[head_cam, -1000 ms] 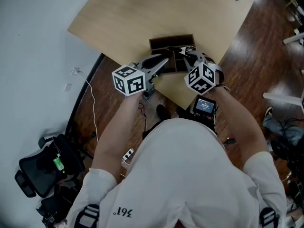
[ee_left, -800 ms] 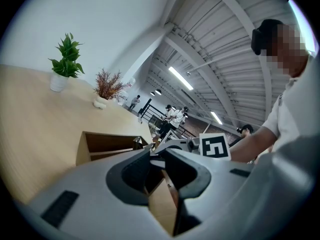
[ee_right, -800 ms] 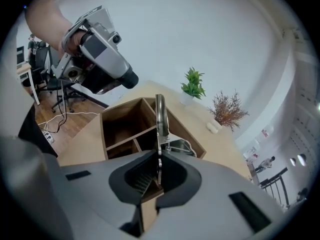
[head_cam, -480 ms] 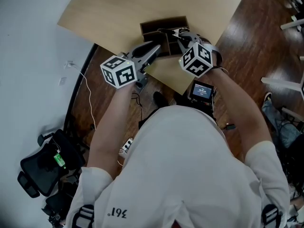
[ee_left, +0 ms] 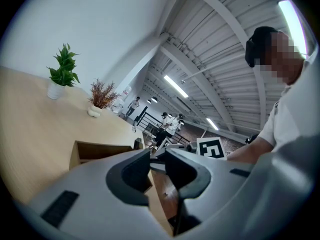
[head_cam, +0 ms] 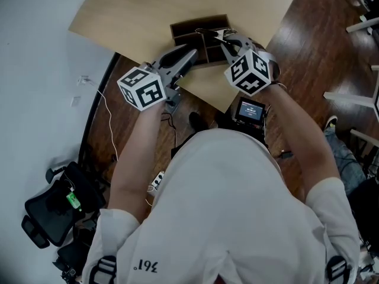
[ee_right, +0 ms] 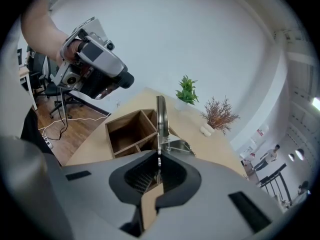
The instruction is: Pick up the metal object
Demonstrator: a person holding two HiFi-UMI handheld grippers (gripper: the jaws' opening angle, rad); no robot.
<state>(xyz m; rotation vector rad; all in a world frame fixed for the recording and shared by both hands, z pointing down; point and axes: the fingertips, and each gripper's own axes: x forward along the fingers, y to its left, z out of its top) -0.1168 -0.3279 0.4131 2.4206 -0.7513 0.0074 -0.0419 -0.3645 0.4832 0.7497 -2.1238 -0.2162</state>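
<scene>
Both grippers stand a little higher in the head view than half a second ago, the left gripper (head_cam: 188, 55) at the desk (head_cam: 142, 10) edge and the right gripper (head_cam: 224, 39) over the wooden compartment box (head_cam: 198, 20). In the left gripper view its fingers (ee_left: 135, 171) leave only a narrow, empty gap. In the right gripper view the fingers (ee_right: 175, 176) are clamped on the thin metal object (ee_right: 160, 116), held upright above the box.

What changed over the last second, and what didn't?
The head camera shifted, so the table and wooden box now sit higher in the picture. Against the wooden box, the left tool has pulled back slightly toward the person; the right tool hardly moved. Nothing grabbed or released: the right tool stays shut on the metal object by the box, and the left is empty.
</scene>
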